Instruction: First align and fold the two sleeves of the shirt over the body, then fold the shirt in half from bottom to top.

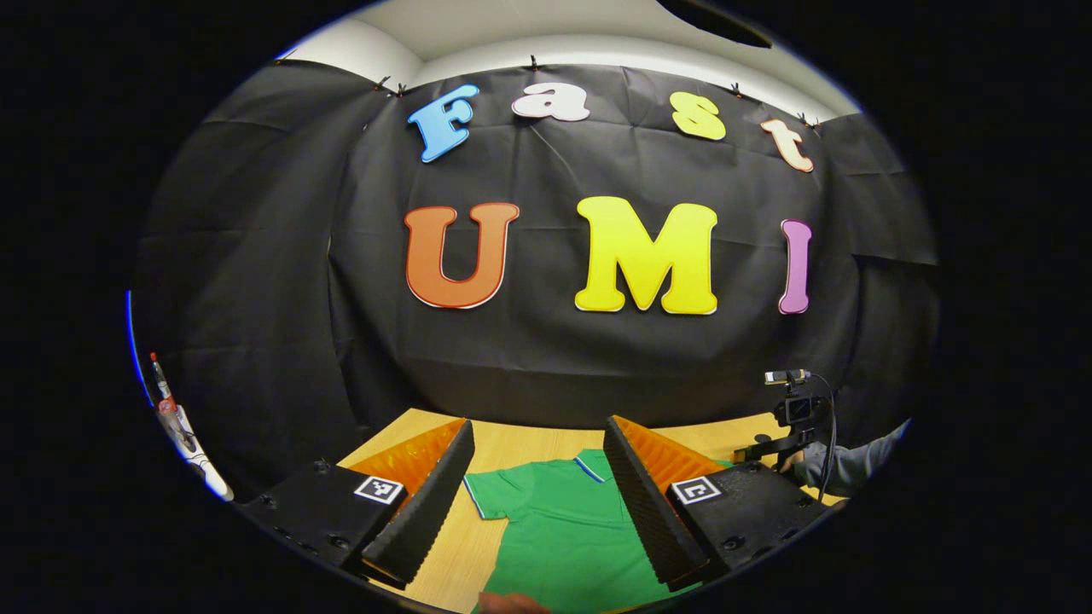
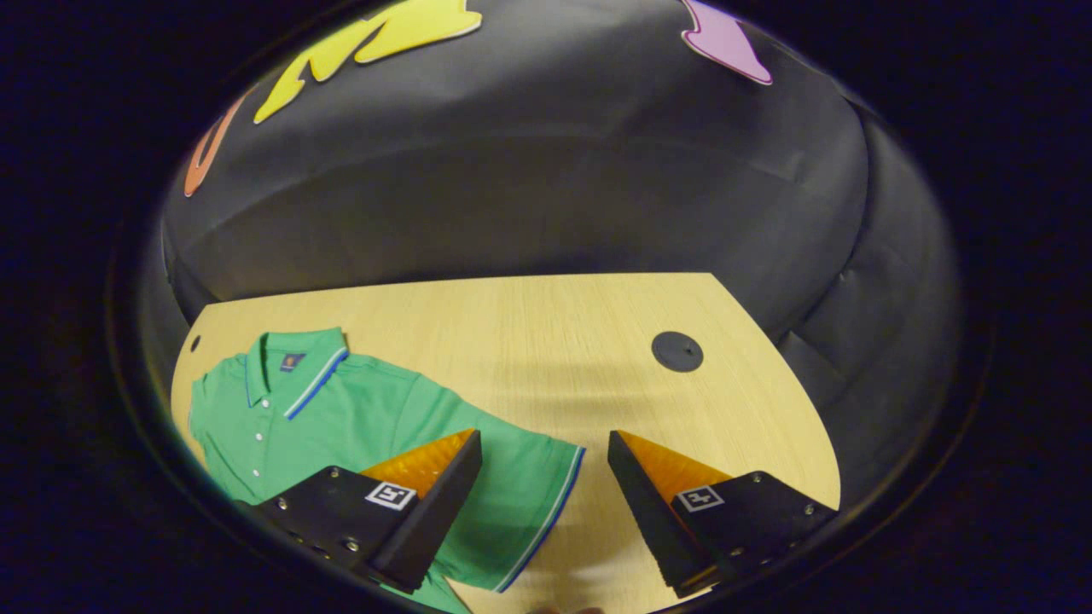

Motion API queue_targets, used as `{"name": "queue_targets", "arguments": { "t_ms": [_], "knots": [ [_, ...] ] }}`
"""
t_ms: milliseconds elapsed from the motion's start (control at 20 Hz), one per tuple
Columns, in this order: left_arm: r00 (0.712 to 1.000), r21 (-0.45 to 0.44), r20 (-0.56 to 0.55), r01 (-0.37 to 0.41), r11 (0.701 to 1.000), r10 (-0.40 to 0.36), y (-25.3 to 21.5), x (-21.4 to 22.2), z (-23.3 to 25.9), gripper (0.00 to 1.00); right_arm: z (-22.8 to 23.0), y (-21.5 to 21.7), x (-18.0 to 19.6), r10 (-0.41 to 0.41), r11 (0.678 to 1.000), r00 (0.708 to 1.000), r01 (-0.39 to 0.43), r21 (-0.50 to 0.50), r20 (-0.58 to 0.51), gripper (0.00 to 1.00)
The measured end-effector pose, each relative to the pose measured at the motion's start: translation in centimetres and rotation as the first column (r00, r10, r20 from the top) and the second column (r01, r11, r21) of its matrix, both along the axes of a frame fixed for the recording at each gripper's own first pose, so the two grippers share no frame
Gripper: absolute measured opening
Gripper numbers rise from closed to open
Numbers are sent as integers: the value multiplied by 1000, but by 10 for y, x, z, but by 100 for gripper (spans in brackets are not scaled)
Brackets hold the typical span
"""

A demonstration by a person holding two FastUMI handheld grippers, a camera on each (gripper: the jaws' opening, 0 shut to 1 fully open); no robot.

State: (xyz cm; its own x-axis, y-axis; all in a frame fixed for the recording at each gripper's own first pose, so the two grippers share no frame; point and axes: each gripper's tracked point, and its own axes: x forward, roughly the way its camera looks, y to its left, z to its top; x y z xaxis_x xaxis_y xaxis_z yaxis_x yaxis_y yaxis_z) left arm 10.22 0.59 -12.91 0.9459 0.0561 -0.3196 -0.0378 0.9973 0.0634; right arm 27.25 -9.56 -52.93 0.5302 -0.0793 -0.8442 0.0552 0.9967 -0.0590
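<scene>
A green polo shirt [image 2: 341, 418] lies flat on the wooden table [image 2: 546, 333], collar toward the wall, with blue and white trim on collar and sleeve hems. Its sleeve [image 2: 520, 477] spreads out to the side, and my right gripper [image 2: 544, 452] hovers open over that sleeve's hem. In the left gripper view the shirt [image 1: 554, 529] lies below my left gripper [image 1: 539, 443], which stands open above its shoulder and collar area. Neither gripper holds anything.
A black round cap [image 2: 677, 350] is set into the table to the right of the shirt. A small hole [image 2: 195, 343] sits near the table's far left corner. The other gripper's camera rig [image 1: 798, 409] and a grey sleeve [image 1: 853, 465] appear at the right.
</scene>
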Motion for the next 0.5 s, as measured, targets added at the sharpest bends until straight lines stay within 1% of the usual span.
{"name": "queue_targets", "arguments": {
  "t_ms": [200,250,300,350,450,500],
  "knots": [
    [1000,-3,-20,7,1000,-7,-3,4,-8,98,-18,0,-1,14,1000,999,-15,-10,-30,95],
    [1000,-5,-29,10,1000,-10,-5,4,-11,98,-22,2,-3,19,1000,999,-19,-1,-41,95],
    [999,-9,-36,13,1000,-13,-6,3,-13,99,-26,8,-6,19,999,999,-18,32,-48,95],
    [999,-10,-44,16,1000,-16,-7,1,-17,98,-26,10,-3,3,999,999,-1,46,-44,98],
    [998,-12,-53,21,1000,-22,-10,-2,-20,98,-26,10,-6,-7,999,998,10,49,-57,93],
    [998,-15,-61,22,1000,-23,-11,-3,-24,98,-26,12,-4,-3,998,999,6,59,-54,93]
  ]
}}
